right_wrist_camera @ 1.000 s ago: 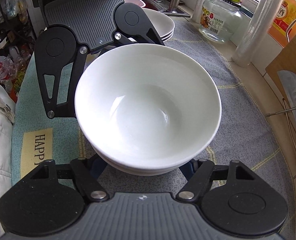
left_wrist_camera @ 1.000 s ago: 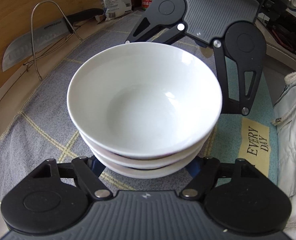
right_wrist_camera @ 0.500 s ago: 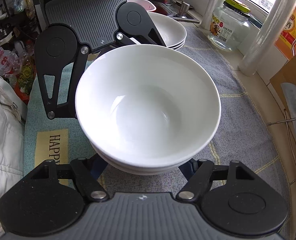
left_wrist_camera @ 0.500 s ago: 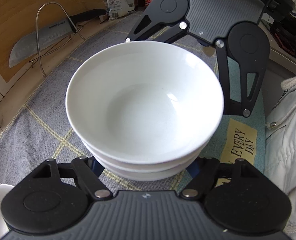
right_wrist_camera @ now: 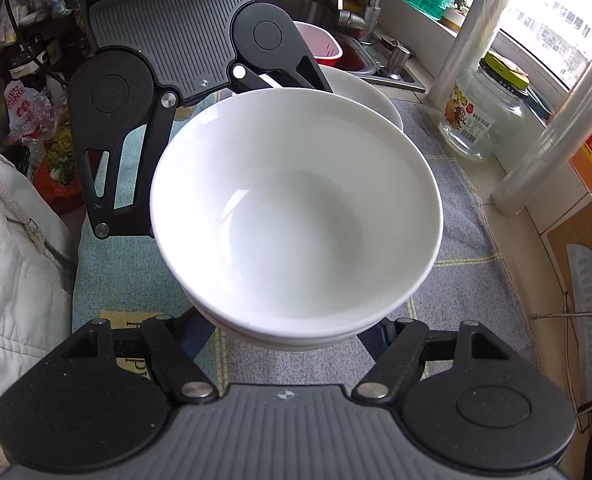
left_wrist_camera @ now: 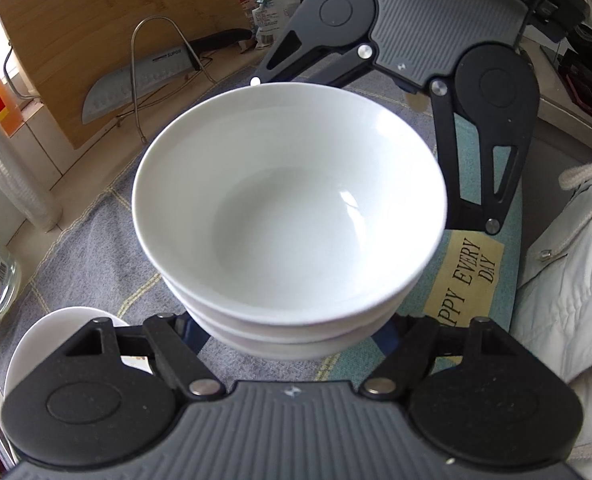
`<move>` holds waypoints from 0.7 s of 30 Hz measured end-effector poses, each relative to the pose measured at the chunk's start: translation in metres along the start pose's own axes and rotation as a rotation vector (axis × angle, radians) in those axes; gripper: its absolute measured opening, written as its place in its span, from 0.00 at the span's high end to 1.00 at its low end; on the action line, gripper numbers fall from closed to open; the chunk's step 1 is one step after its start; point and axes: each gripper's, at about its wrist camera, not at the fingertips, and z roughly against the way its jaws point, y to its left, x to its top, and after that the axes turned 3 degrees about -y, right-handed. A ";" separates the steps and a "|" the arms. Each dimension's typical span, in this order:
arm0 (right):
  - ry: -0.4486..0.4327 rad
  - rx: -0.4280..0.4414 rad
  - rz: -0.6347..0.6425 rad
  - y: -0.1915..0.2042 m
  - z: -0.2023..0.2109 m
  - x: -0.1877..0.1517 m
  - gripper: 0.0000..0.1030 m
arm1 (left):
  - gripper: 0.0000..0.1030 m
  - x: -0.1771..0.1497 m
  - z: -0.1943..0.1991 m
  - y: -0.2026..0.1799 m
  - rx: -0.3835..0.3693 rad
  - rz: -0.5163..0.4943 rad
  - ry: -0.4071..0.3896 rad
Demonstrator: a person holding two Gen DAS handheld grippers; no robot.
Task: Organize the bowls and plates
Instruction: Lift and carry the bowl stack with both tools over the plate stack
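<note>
A stack of white bowls [left_wrist_camera: 288, 224] fills the middle of both wrist views, also shown in the right wrist view [right_wrist_camera: 296, 220]. It hangs above the grey checked mat [left_wrist_camera: 96, 248]. My left gripper [left_wrist_camera: 292, 344] and my right gripper [right_wrist_camera: 292, 340] face each other and hold the stack from opposite sides, jaws spread wide under the lower bowls. The fingertips are hidden under the stack. A second pile of white dishes [right_wrist_camera: 367, 92] sits on the mat behind the stack, and its edge also shows in the left wrist view [left_wrist_camera: 60, 332].
A knife [left_wrist_camera: 144, 80] leans on a wire stand against a wooden board [left_wrist_camera: 76, 32]. A glass jar [right_wrist_camera: 483, 116] and two plastic-wrap rolls [right_wrist_camera: 547, 136] stand by the window. A sink with a pink basin [right_wrist_camera: 323, 44] lies beyond. A white jacket [left_wrist_camera: 575, 280] borders the counter's front.
Both grippers have carried the bowl stack along the counter toward the sink end. The second dish pile has come closer, and the knife stand has receded.
</note>
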 end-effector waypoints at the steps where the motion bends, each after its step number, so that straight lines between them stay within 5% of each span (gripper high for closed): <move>1: -0.002 -0.001 0.011 0.001 -0.001 0.005 0.23 | 0.24 -0.002 0.003 0.002 0.007 0.003 0.000; 21: -0.026 -0.018 0.138 -0.018 -0.058 0.112 0.23 | 0.24 -0.062 0.055 0.075 0.153 0.043 -0.004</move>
